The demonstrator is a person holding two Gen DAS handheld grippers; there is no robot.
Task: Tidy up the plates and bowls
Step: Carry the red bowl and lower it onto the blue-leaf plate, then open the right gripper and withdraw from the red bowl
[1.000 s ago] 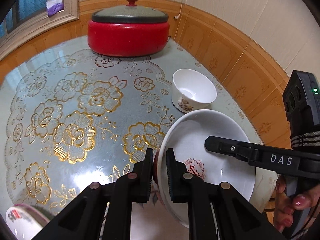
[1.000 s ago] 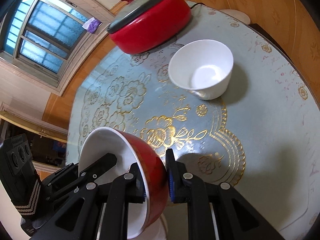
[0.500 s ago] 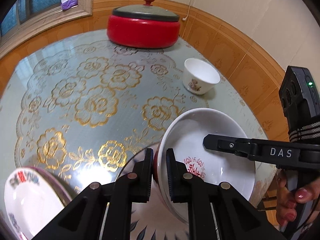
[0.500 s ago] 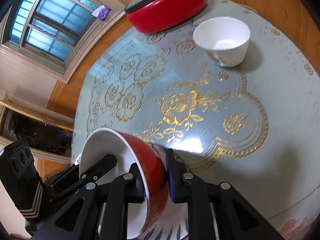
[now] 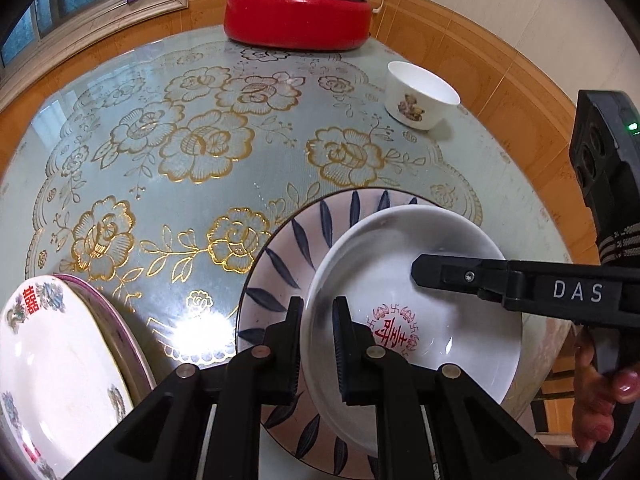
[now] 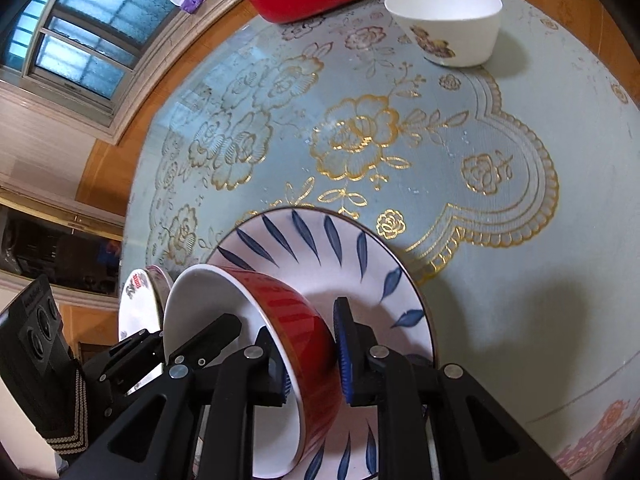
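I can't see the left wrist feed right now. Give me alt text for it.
Both grippers hold a red bowl with a white inside by opposite rims, the left gripper at its near rim and the right gripper reaching in from the right, above a blue-leaf plate. Stacked plates sit at lower left, a small white bowl and red lidded pot further back.

A red-sided, white-lined bowl [image 6: 296,320] – tilted – sits over the blue-leaf plate [image 6: 360,264] (small white bowl [image 6: 444,20] far right).
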